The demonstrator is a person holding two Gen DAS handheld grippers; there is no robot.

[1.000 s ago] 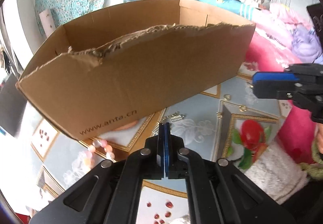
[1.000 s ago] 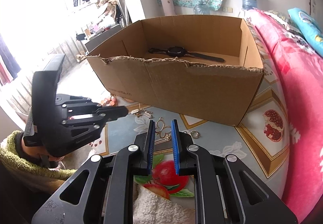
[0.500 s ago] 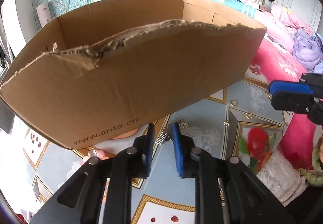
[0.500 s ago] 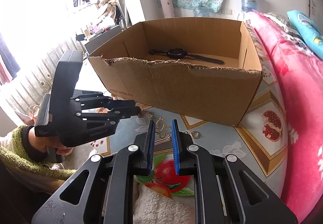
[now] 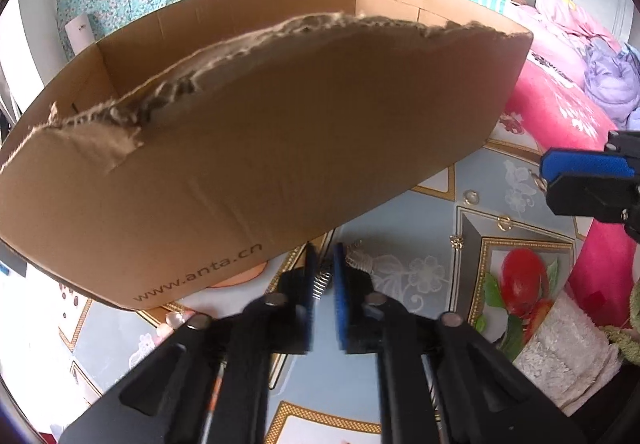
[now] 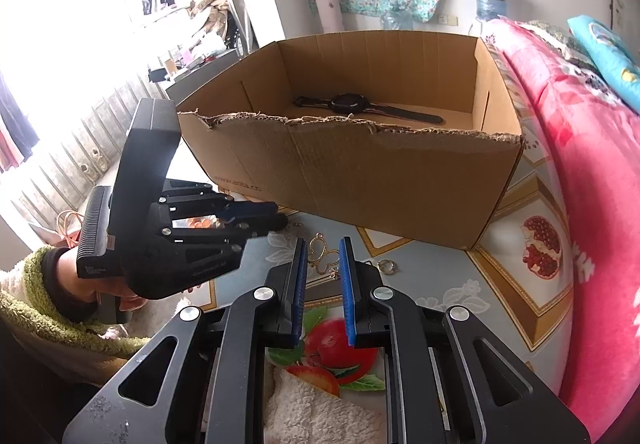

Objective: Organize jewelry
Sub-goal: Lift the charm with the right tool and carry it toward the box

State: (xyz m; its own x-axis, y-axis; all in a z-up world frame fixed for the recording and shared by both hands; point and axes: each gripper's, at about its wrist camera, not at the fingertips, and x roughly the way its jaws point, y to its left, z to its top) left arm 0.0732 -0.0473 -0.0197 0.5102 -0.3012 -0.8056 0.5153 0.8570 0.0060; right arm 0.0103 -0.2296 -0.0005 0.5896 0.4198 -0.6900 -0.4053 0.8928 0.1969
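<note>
the left gripper [image 5: 323, 268] noses down at the foot of the cardboard box [image 5: 280, 148], and its jaws are closing on a small coiled silver piece [image 5: 320, 284], likely a spring bracelet or clip, lying on the patterned mat [image 5: 420, 244]. the coil sits right between the blue pads, its long axis running roughly along the fingers and away toward the box wall. whether the pads already press on it cannot be told.

the right gripper [image 6: 323, 264] hangs a little apart over the near edge of the mat, its jaws slightly spread and empty. a gold openwork pendant [image 6: 322, 256] lies on the mat just beyond its tips, a small ring [image 6: 386, 265] to the right of that.

so the left hand is the nearer one to the coil, and the box rim stands directly ahead and above it.

only the right wrist view looks into the box, where a black wristwatch [image 6: 360, 106] lies. the left view shows just the outer wall and the torn rim.
</note>
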